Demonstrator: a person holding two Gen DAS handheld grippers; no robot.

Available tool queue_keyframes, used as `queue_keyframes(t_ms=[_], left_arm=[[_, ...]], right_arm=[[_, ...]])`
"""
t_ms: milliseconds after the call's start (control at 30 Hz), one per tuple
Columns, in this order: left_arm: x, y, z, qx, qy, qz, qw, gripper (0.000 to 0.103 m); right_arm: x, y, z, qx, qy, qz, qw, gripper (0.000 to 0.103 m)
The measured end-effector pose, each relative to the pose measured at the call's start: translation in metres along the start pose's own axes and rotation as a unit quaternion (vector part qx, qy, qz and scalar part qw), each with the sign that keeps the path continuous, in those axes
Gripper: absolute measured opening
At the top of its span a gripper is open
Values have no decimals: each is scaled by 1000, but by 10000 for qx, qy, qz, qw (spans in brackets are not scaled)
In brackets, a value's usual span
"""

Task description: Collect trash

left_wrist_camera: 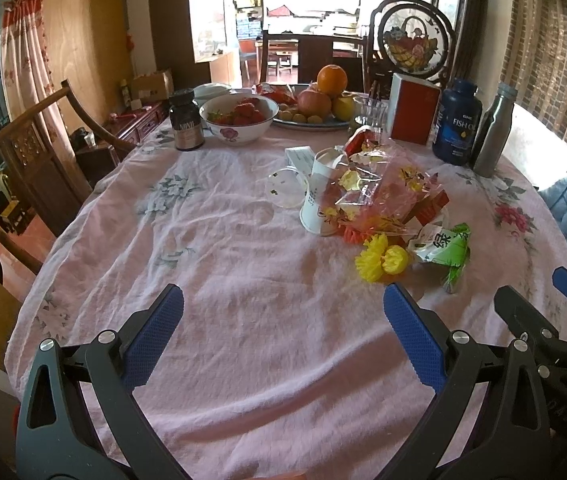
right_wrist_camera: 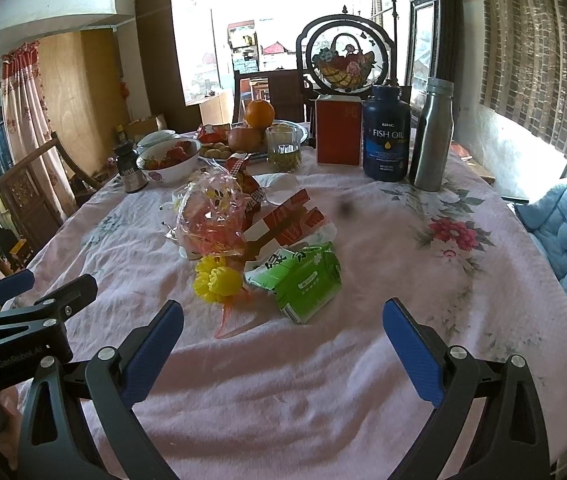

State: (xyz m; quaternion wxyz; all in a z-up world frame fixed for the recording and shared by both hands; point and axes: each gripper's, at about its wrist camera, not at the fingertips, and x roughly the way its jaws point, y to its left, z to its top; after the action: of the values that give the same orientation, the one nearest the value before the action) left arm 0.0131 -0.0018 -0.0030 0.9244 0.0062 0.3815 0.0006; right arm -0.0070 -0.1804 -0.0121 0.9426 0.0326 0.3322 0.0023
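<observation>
Presently both tools hover low over the near edge of the pink tablecloth (left_wrist_camera: 211, 240), jaws apart and empty, so no pickup has begun. The left gripper (left_wrist_camera: 283, 328) faces bare cloth; the right gripper (right_wrist_camera: 283, 340) sits just short of the trash pile (right_wrist_camera: 251, 232): green wrapper (right_wrist_camera: 307, 280), yellow paper flowers (right_wrist_camera: 215, 280), cellophane, apparently a tipped paper cup (left_wrist_camera: 317, 196). Bottles and fruit stand far, apart from it.
</observation>
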Motion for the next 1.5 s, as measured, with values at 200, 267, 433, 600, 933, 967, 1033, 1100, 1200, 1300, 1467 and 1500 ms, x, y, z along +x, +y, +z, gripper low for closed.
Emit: queue_keyframes(t_ms=[200, 267, 433, 600, 933, 967, 1033, 1100, 1200, 1300, 1467, 1500], left_arm=[[12, 14, 0, -20, 51, -201, 9998, 96], [19, 20, -1, -32, 150, -364, 9992, 96], [42, 38, -9, -217, 540, -635, 9963, 96], [51, 44, -17, -224, 659, -681, 9953, 96], [61, 40, -23, -45, 839, -1035, 9911, 96], [62, 39, -23, -39, 858, -1047, 9908, 96], [65, 38, -23, -44, 892, -1052, 9904, 96], [66, 37, -24, -61, 913, -1059, 9902, 96], [67, 36, -24, -42, 910, -1008, 9907, 96], [66, 34, -23, -3, 889, -979, 9912, 96], [63, 28, -22, 94, 838, -1004, 9914, 96], [61, 26, -22, 125, 817, -1022, 9913, 96]], right_arm=[[7, -18, -1, -13, 132, -165, 9998, 98], [11, -26, -2, -65, 219, -191, 9996, 98], [30, -38, 0, -191, 406, -103, 9989, 98], [66, -11, -3, -1047, 722, -361, 9912, 98], [118, 20, 0, -1885, 824, -1252, 9706, 89], [122, 20, 1, -1894, 833, -1321, 9694, 88], [129, 21, 4, -1883, 846, -1447, 9677, 81], [132, 19, 6, -1824, 836, -1518, 9678, 77], [133, 15, 9, -1674, 802, -1501, 9711, 65], [130, 8, 10, -1479, 799, -1450, 9750, 43], [120, -8, 12, -1030, 758, -1123, 9854, 10], [118, -11, 12, -946, 759, -1037, 9872, 9]])
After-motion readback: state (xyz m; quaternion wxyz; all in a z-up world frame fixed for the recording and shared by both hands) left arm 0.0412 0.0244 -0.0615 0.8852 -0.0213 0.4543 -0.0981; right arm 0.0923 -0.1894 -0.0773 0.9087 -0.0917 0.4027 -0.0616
